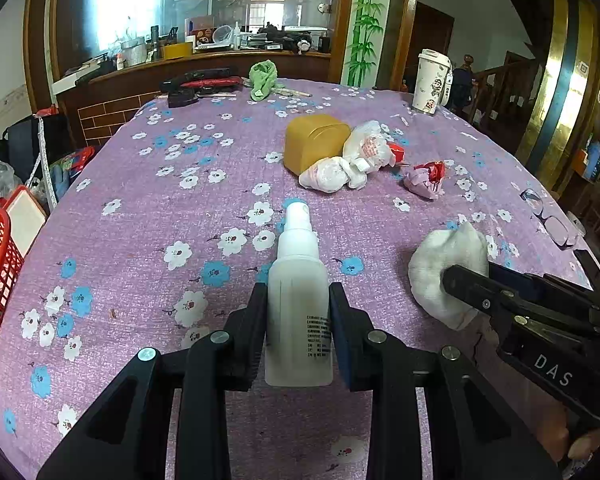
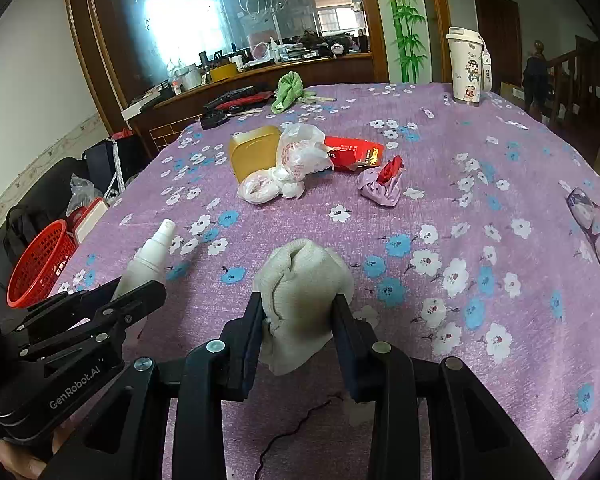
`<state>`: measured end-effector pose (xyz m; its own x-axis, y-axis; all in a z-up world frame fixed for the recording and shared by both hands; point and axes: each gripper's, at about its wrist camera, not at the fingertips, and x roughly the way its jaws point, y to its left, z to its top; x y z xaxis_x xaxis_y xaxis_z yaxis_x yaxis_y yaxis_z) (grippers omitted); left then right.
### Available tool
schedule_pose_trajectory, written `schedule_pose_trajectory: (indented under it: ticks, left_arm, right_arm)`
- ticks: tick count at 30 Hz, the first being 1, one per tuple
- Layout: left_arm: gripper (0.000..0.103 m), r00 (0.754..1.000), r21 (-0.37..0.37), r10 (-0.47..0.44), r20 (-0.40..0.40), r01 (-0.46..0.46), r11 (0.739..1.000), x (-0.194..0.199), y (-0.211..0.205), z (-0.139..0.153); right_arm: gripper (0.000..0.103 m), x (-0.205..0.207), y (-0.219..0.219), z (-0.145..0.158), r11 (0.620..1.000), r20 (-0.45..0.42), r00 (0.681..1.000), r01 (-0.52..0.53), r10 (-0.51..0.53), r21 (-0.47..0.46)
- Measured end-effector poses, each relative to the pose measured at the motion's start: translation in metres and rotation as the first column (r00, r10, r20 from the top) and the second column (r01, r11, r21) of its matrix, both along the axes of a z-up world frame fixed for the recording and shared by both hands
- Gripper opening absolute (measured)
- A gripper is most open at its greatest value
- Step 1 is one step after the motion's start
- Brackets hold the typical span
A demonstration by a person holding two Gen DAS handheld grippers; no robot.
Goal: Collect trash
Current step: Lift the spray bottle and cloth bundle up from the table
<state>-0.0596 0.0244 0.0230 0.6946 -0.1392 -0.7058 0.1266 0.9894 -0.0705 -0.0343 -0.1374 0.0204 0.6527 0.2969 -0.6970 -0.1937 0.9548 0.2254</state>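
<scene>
The left gripper (image 1: 298, 300) grasps a white plastic spray bottle (image 1: 298, 300). The right gripper (image 2: 298, 312) grasps a crumpled white cloth (image 2: 300, 280) above the purple floral tablecloth (image 2: 440, 200).

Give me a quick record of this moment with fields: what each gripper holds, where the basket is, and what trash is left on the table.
left gripper: shut on white spray bottle
right gripper: shut on white cloth wad
red basket: off the table's left edge
remaining trash: plastic bags, red wrapper, purple crumpled wrapper
surface: purple floral tablecloth
</scene>
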Motion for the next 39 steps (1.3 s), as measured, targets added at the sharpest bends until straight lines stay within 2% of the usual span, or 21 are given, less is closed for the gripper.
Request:
schedule_pose_trajectory:
  ticks: [14, 18, 30, 39]
  left_arm:
    - [0.029, 1.0, 0.019, 0.016, 0.003, -0.016, 1.0, 0.0, -0.001, -0.001]
    - [0.029, 0.999, 0.034, 0.036, 0.016, -0.037, 0.999, -0.005, -0.001, 0.001]
    - [0.029, 0.995, 0.084, 0.065, 0.074, -0.072, 0.994, -0.021, 0.005, 0.014]
    - [0.029, 0.993, 0.067, 0.081, 0.09, -0.087, 0.994, -0.028, 0.018, 0.021]
  right_arm:
    - [0.036, -0.001, 0.0, 0.0, 1.0, 0.004, 1.0, 0.002, -0.002, -0.004]
    - [0.036, -0.004, 0.001, 0.003, 1.0, 0.013, 1.0, 0.005, -0.005, -0.028]
    - [0.036, -0.016, 0.005, 0.022, 1.0, 0.035, 0.999, -0.014, 0.015, -0.014]
    - [0.036, -0.021, 0.017, 0.029, 0.999, 0.041, 0.999, -0.028, 0.029, -0.034]
